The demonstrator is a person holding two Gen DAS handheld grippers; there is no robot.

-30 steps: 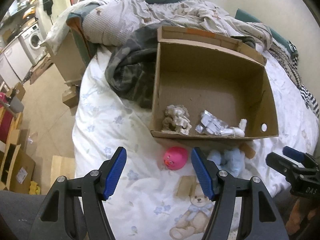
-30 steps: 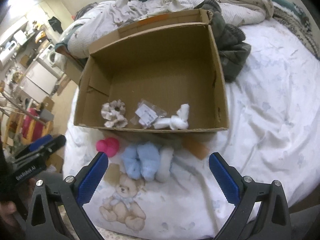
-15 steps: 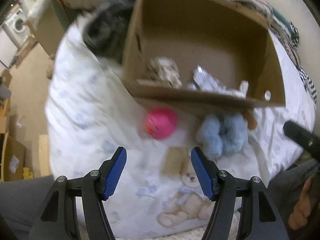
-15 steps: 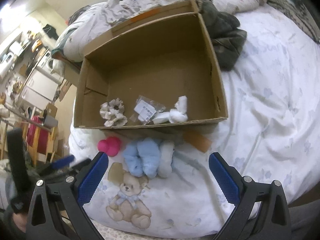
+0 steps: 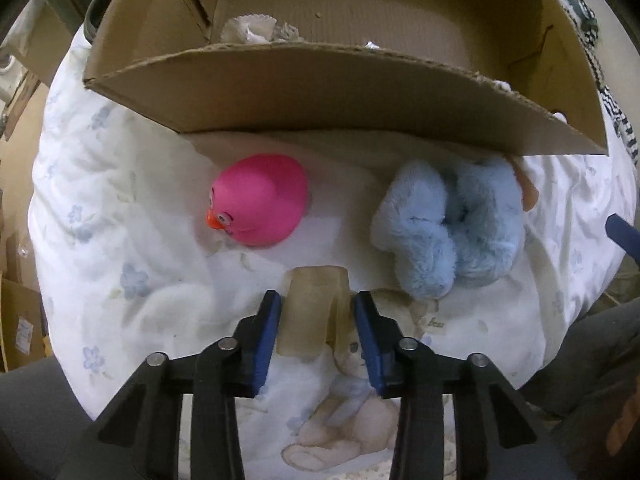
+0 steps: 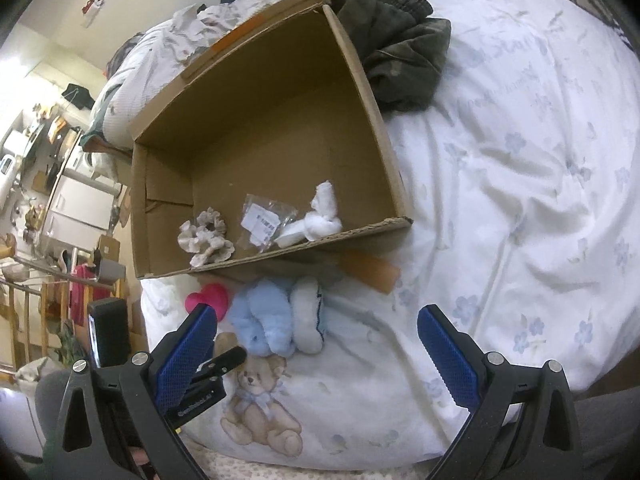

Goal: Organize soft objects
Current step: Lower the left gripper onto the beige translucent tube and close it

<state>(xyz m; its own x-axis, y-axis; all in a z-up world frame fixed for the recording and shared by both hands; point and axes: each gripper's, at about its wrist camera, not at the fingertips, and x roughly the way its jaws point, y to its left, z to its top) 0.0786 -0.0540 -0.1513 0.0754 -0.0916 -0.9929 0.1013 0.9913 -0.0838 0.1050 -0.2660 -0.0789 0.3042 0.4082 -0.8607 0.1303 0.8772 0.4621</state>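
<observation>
Since a second ago my left tool (image 5: 316, 320) has dropped and closed, pinching a beige sponge (image 5: 314, 304) on the bed (image 5: 100, 200); cardboard box (image 5: 320, 92) at twelve o'clock. Right tool (image 6: 316, 354) stays spread.

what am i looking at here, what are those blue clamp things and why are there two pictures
The blue clamps are hand-held grippers; a person holds one in each hand, and there is no robot arm. Each gripper carries a wide-angle camera looking along its fingers, so you get one picture per hand.

In the left view, the left gripper has its blue pads on either side of a small tan block, apparently closing on it. Beyond it on the bedsheet lie a pink rubber duck and a fluffy blue toy, in front of a cardboard box.

In the right view, the right gripper is open and holds nothing. The box already contains a beige scrunchie, a plastic packet and a white cloth item.
</observation>
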